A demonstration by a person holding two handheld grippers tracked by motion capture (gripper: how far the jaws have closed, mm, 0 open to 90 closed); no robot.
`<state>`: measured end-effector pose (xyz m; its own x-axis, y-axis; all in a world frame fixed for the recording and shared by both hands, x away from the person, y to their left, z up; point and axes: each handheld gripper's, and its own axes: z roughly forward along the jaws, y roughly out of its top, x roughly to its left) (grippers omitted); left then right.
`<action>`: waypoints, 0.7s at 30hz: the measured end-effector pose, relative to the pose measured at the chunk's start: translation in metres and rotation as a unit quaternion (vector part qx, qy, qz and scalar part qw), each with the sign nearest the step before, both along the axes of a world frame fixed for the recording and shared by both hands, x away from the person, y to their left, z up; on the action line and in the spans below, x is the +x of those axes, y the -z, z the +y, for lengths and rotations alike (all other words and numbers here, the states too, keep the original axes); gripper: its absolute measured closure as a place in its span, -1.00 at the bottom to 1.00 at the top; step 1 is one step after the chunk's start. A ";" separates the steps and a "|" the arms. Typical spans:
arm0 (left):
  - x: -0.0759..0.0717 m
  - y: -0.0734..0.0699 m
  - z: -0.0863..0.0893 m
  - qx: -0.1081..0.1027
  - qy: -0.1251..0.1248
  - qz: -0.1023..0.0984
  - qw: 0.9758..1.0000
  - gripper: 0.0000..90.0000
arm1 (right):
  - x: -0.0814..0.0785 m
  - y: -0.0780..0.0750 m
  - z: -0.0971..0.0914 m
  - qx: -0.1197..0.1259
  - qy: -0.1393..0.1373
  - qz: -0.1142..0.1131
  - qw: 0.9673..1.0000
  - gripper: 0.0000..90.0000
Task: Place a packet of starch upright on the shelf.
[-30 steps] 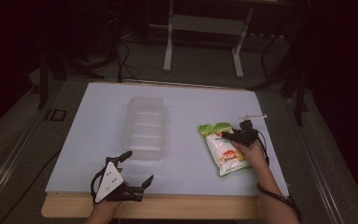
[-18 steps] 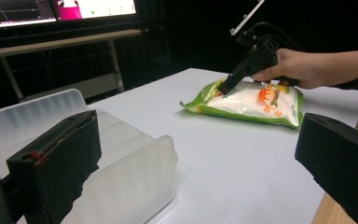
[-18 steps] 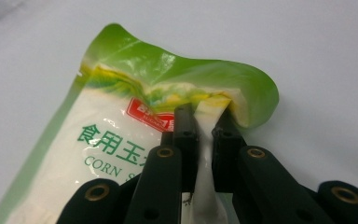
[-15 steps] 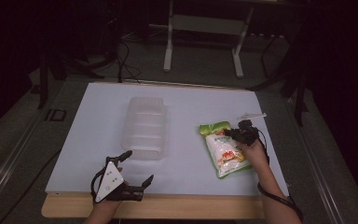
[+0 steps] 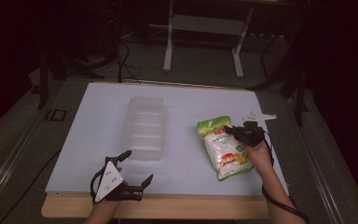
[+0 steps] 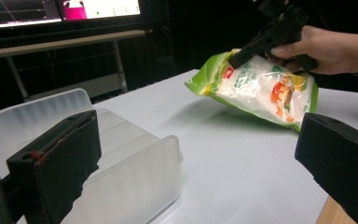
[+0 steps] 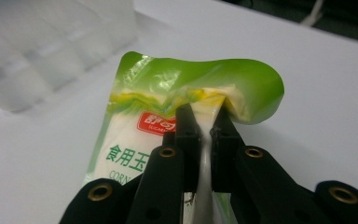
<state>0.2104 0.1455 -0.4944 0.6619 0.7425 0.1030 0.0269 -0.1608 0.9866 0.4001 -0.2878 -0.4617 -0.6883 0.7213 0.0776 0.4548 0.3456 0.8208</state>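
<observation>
Since the earlier frame, the right gripper [image 5: 230, 131] had finished closing its jaws on the upper part of the green starch bag [image 5: 223, 147] and had begun lifting that end, so the bag's top edge stood clear of the white table top [image 5: 186, 107] while its lower end appeared to rest on it. In the right gripper view the two jaws pinched a fold of the bag [image 7: 168, 121] just below its green seal. The left gripper [image 5: 137, 169] sat with jaws wide apart and nothing between them, just beside the near edge of the clear plastic tray [image 5: 145, 127]. The bag lay to the right of the tray, well apart from it, with bare table between them. Beyond the tray, open table ran to the far edge; the bag's right side lay near the table's right edge.
</observation>
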 end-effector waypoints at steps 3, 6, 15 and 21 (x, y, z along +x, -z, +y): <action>0.000 0.000 -0.001 -0.001 0.001 0.002 1.000 -0.99 | -0.008 -0.008 0.001 0.004 -0.009 -0.016 1.000 0.89; -0.001 0.001 -0.003 0.008 -0.008 -0.009 1.000 -0.99 | -0.015 -0.017 0.002 0.013 -0.018 -0.025 0.999 0.89; 0.002 -0.003 -0.005 0.014 -0.037 -0.013 0.999 -0.99 | -0.038 -0.037 0.006 0.038 -0.034 -0.061 0.997 0.89; 0.007 -0.010 -0.006 -0.010 -0.036 0.032 0.999 -0.99 | -0.051 -0.055 0.006 0.050 -0.039 -0.089 0.994 0.89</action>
